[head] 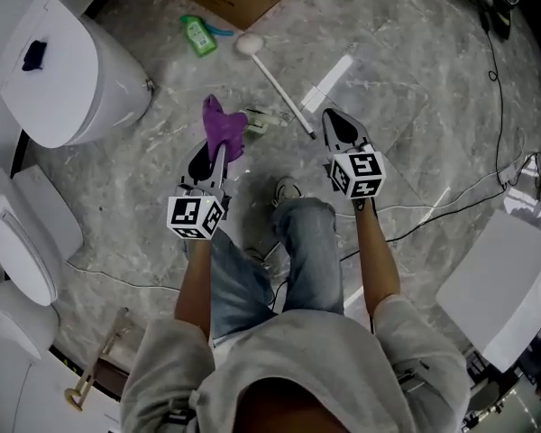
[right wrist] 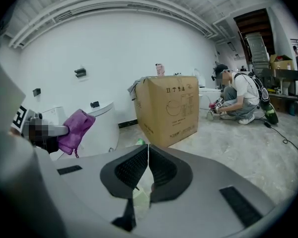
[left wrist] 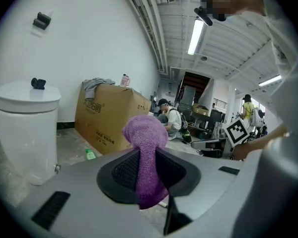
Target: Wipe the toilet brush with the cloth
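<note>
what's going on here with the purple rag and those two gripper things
A person stands holding a gripper in each hand. The left gripper has its fingers shut on a purple cloth. The right gripper is shut with nothing between its fingers. The toilet brush lies on the floor just ahead, untouched, so no wiping yet.

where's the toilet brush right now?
Head view, upper centre: the toilet brush lies on the floor, head by the green bottle, handle end beside the right hand-held gripper.
</note>
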Demonstrator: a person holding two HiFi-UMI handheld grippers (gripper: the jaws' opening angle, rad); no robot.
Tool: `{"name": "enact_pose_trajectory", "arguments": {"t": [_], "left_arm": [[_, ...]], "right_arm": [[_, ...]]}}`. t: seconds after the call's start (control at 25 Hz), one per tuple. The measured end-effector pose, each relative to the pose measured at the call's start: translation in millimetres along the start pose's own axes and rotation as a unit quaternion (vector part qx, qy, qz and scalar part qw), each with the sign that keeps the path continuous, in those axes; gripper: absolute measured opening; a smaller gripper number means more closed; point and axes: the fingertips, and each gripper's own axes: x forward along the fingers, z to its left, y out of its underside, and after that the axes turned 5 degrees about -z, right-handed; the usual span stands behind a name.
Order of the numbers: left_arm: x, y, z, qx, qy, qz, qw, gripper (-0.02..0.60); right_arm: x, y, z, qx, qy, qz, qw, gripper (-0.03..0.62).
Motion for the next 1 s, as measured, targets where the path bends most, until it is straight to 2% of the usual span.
{"name": "enact_pose_trajectory", "arguments": {"t": [0.12,0.24,0.52,0.84,1.0], "left_arm": [[13.6,29.6,6.2,0.019,0.011,-0.018,0.9996,0.097],[21.8,52.5,14.7,0.017,0.011,-0.038,0.9991,0.097],[30.9,80.1,20.3,0.034,0.024,-0.075,0.9964,0.097],[30.9,80.7,23.1,0.051,0.036,-0.095,0.9935,0.097],[35.4,64.0,8.2,0.064,0.058,-0.103,0.9909,0.097]], "right_arm": [[17.5,32.5,-4.8,-0.004,-0.007,-0.009,1.000,0.031],[30.5,61.6,-4.8,-0.003,-0.016,-0.017,1.000,0.031],[51.9,99.8,-5.2,0.007,-0.022,-0.038,0.999,0.031],[57.5,99.8,5.6,-0.013,-0.029,-0.054,0.998,0.031],[56.6,101.9,10.0,-0.013,-0.027,-0.048,0.998,0.031]]}}
